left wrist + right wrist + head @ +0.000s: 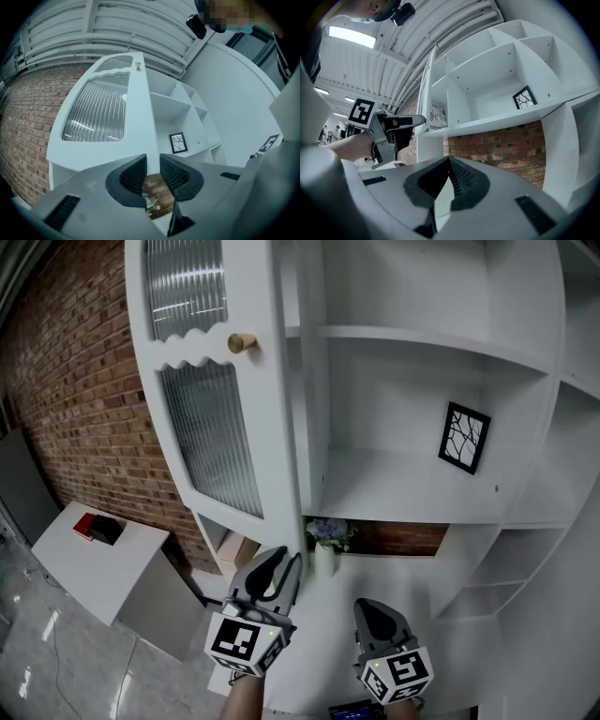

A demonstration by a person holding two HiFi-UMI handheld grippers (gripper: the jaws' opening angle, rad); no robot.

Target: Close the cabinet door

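The white cabinet door (216, 427) with ribbed glass panes and a brass knob (242, 343) stands open, swung out to the left of the white shelf cabinet (412, 488). My left gripper (283, 568) sits just below the door's lower right corner, its jaws a little apart with nothing held. In the left gripper view the door's edge (149, 136) runs down toward the gap of the left gripper (153, 161). My right gripper (375, 610) hangs lower right, shut and empty. The right gripper (449, 161) faces the shelves, with the left gripper (401, 122) near the door edge.
A framed black-and-white picture (465, 437) leans on a shelf. A small white vase with flowers (325, 545) stands on the counter under the shelves. A brick wall (84, 409) lies behind the door, and a white side table (66, 568) carrying a red and black object (98, 528) stands at left.
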